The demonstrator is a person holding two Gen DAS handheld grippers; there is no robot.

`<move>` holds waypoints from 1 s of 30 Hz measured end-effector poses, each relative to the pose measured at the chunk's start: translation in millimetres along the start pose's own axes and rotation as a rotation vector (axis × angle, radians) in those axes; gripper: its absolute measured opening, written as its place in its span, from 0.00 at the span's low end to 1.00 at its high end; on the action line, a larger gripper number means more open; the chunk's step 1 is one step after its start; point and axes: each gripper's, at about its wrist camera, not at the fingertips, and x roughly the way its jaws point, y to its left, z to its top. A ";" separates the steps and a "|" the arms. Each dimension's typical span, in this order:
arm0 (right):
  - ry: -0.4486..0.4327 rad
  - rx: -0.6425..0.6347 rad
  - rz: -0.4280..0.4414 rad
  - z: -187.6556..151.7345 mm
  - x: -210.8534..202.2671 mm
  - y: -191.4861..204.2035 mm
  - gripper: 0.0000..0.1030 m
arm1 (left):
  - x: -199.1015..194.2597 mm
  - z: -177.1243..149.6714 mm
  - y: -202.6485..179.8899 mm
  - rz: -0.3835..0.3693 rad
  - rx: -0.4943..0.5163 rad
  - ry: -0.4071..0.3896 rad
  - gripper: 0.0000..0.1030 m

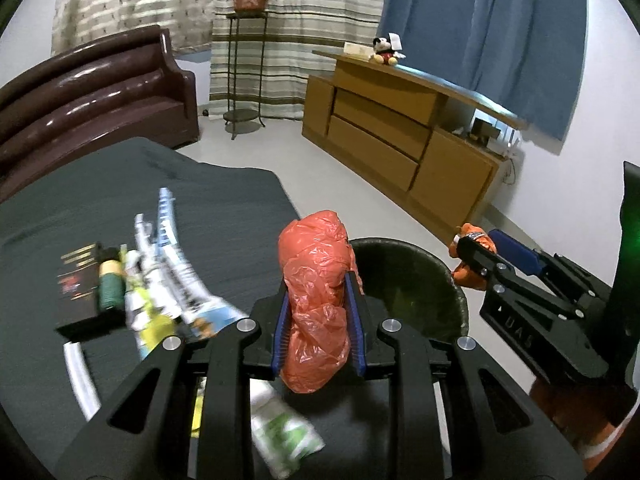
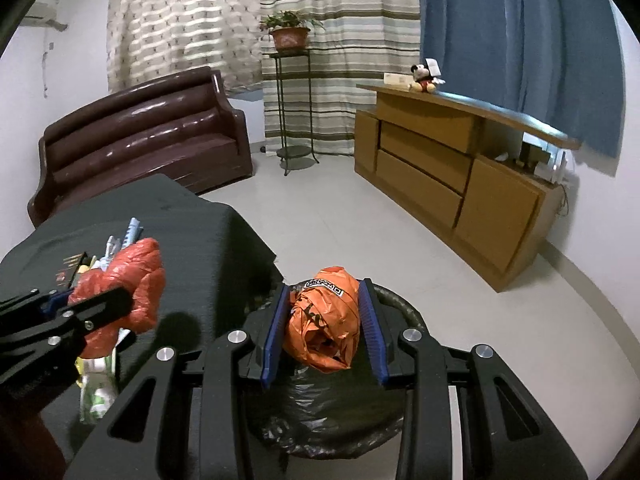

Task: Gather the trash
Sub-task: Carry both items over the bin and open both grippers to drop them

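We hold two bags: left tool (image 1: 318,300) grips a red bag (image 1: 316,292), right tool (image 2: 324,322) an orange one (image 2: 326,320). One bin (image 1: 420,280) sits beside the tabletop (image 1: 224,208), where wrappers (image 1: 168,280) lie.

- "UAS" in raised letters runs along the black body of the right gripper (image 1: 476,254).
- The orange wrapper (image 2: 326,326) carries a black-and-white printed label, too distorted to read.
- Print on the table's black box (image 1: 78,280) is blurred.

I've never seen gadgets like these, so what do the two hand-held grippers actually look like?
Both are alike: the left gripper and right gripper have matte black linkage bars with cut-out slots, joined by round silver pins. Each finger carries a ribbed blue pad. Pale raised lettering marks the right gripper's side. No cables or sleeves show.
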 end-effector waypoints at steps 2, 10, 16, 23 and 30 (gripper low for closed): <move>0.006 0.011 0.002 -1.6 3.0 -5.8 0.35 | 7.5 0.8 -7.1 -0.001 0.010 0.007 0.23; 0.029 0.038 -0.001 -7.7 16.5 -18.0 0.35 | 36.0 3.3 -29.4 0.015 0.039 0.043 0.23; 0.034 0.031 -0.024 -9.3 20.5 -16.6 0.36 | 51.4 4.4 -36.3 0.037 0.063 0.061 0.24; 0.037 0.043 -0.029 -9.5 20.1 -21.2 0.45 | 60.2 3.3 -41.5 0.046 0.067 0.072 0.29; 0.033 0.050 -0.038 -6.7 16.8 -25.2 0.46 | 56.3 5.6 -42.0 0.054 0.051 0.056 0.47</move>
